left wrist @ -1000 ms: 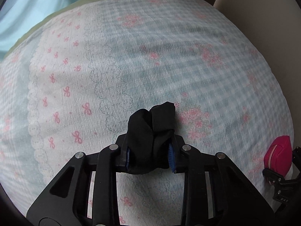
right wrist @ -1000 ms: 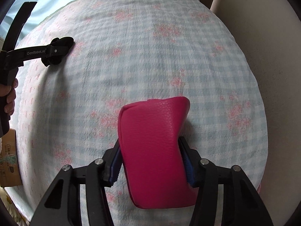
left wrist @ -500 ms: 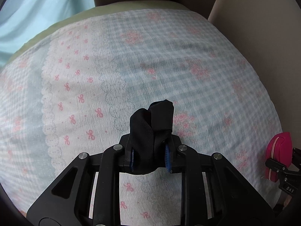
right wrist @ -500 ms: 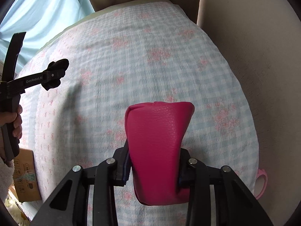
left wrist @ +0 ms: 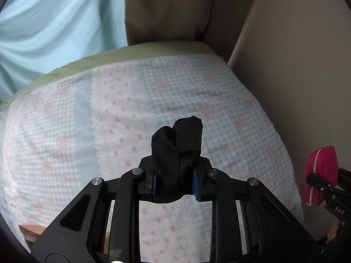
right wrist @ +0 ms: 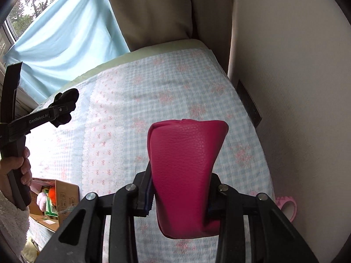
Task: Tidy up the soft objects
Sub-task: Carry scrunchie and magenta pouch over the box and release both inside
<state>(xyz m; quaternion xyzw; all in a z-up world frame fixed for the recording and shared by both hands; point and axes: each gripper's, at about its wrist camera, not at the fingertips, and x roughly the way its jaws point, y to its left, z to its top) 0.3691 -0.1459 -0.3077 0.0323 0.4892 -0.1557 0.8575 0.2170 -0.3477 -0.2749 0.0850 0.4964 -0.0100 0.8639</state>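
In the right wrist view, a hand [right wrist: 20, 166] in a fluffy white sleeve [right wrist: 11, 219] at the far left edge holds the left gripper [right wrist: 65, 107], whose fingers clamp a bundle of black fabric [right wrist: 67, 96] in the upper left, above the bed. Below it, at lower left, an open cardboard box [right wrist: 63, 195] holds colourful items beside the mattress. A pale blue curtain [right wrist: 65, 35] hangs across the upper left, with beige cushions [right wrist: 153, 11] at top centre. The checked floral bedspread [right wrist: 164, 87] fills the middle. In the lower centre the right gripper [right wrist: 179, 199] squeezes a pink leather pouch [right wrist: 186, 171] between its pads, the pouch standing upright over the bedspread. A pink ring-shaped item [right wrist: 287, 208] lies at the bed's lower right edge, beside the wall.

In the left wrist view, the black fabric sits at centre, pinched tight between the blue pads [left wrist: 195, 186]. The pink pouch shows at the right edge, zip side visible, held in the right gripper's black fingers
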